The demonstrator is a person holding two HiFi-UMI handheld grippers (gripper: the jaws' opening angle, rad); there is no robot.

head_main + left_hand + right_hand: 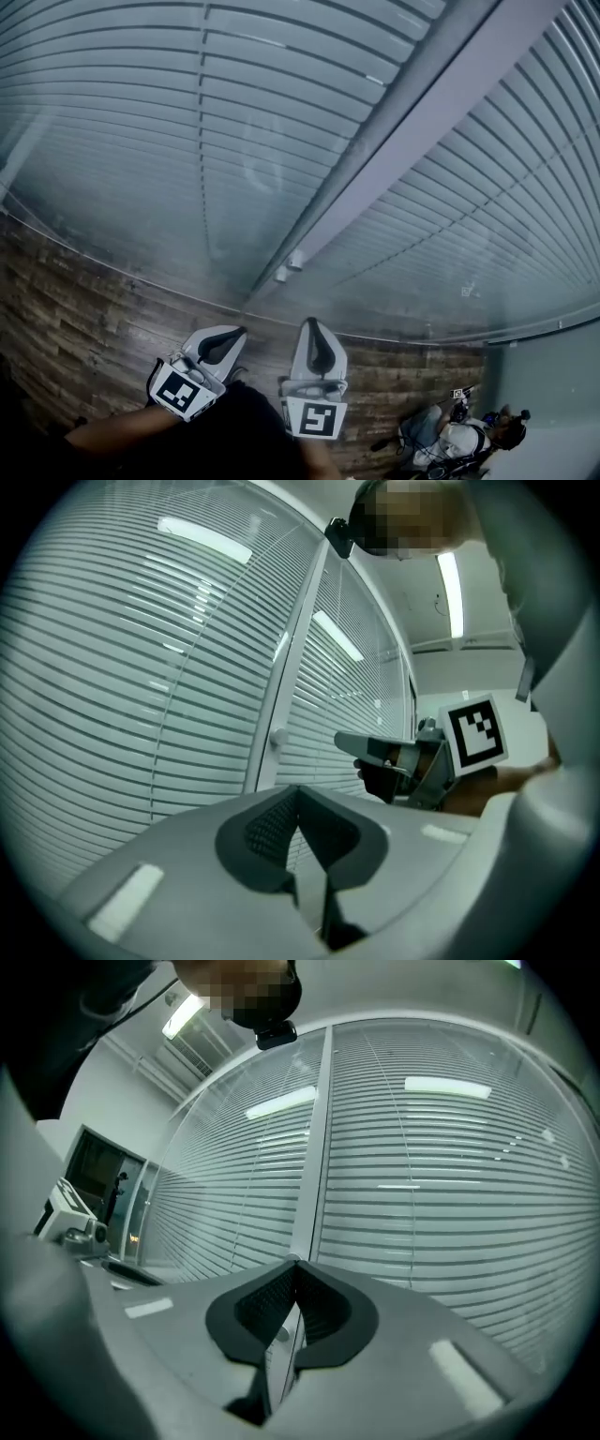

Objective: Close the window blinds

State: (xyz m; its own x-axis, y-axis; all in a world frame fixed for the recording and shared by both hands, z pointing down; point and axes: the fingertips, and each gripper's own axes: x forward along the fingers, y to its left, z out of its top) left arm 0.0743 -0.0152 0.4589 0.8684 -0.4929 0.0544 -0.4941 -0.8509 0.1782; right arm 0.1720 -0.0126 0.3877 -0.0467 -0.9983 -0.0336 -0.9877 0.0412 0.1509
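Window blinds (281, 112) hang fully lowered, pale, nearly shut.

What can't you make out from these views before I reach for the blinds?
Knob on the window post: small and blurred in the head view; mostly behind the right gripper's shut jaws in its own view.
Cord or wand for the blinds: only thin lines cross them, too fine to tell.
Clutter in the head view's lower right corner: too small and dark to name.
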